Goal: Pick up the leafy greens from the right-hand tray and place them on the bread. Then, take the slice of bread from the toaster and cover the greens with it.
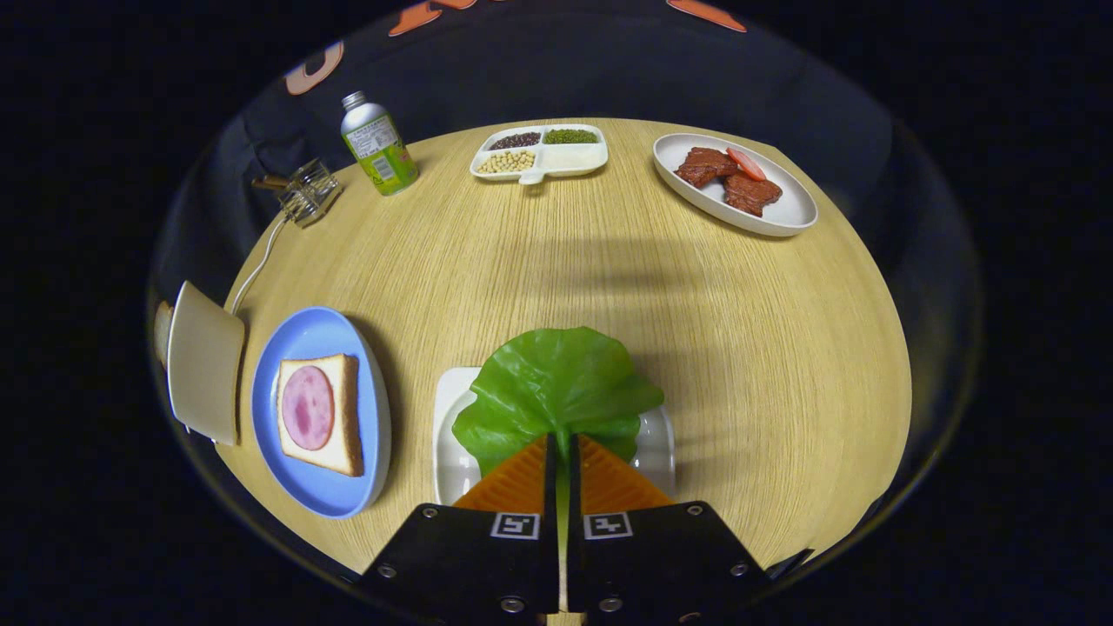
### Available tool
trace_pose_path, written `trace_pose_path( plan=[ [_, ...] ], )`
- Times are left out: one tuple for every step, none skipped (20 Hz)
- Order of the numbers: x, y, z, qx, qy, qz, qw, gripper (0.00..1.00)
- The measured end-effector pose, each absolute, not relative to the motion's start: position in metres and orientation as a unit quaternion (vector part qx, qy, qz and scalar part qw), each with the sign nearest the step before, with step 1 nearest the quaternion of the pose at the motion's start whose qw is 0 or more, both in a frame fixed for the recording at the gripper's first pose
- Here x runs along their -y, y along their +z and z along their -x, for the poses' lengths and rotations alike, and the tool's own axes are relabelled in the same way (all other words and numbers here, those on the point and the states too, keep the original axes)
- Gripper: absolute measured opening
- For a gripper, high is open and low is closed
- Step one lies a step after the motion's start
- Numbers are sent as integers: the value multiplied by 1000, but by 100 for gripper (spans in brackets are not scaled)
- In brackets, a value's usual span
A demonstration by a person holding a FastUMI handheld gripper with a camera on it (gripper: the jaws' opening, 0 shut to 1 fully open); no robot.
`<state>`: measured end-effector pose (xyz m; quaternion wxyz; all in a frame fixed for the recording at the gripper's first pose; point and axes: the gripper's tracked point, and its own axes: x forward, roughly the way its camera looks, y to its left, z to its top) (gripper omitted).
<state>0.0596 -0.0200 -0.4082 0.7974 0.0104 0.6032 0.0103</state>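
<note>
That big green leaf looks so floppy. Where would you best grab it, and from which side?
By its narrow stem end, from the near side, which is where the gripper has it now: both fingers closed on the leafy greens at the base. The leaf fans out wide and thin beyond the fingers over the white tray, so the base is probably the firmest part.

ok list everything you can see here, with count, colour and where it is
lettuce leaf: 1, green, pinched between the fingers, over the white tray
white tray: 1, white, under the leaf
blue plate: 1, blue, beside the tray
bread: 1 slice, pale, on the blue plate, pink ham on top
toaster: 1, cream, beyond the blue plate
bottle: 1, green and silver, far side
divided dish: 1, white, holding beans
oval plate: 1, white, holding brown meat
table: 1, light wood
gripper: 1, shut on the leaf
</note>
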Motion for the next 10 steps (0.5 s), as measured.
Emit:
trace_pose_path(
  plan=[
    [15,-402,-63,-597,16,-15,802,4],
    [10,-396,-63,-591,23,-18,806,4],
    [4,-389,-65,-586,29,-20,809,4],
    [-1,-382,-66,-581,36,-21,813,4],
    [-6,-374,-67,-575,43,-20,817,4],
    [-12,-365,-68,-570,51,-20,820,4],
    [-18,-358,-70,-564,59,-19,823,4],
    [-25,-352,-71,-559,68,-19,826,4],
    [-31,-346,-71,-555,77,-17,828,4],
    [-38,-340,-71,-552,85,-18,829,4]
  ],
)
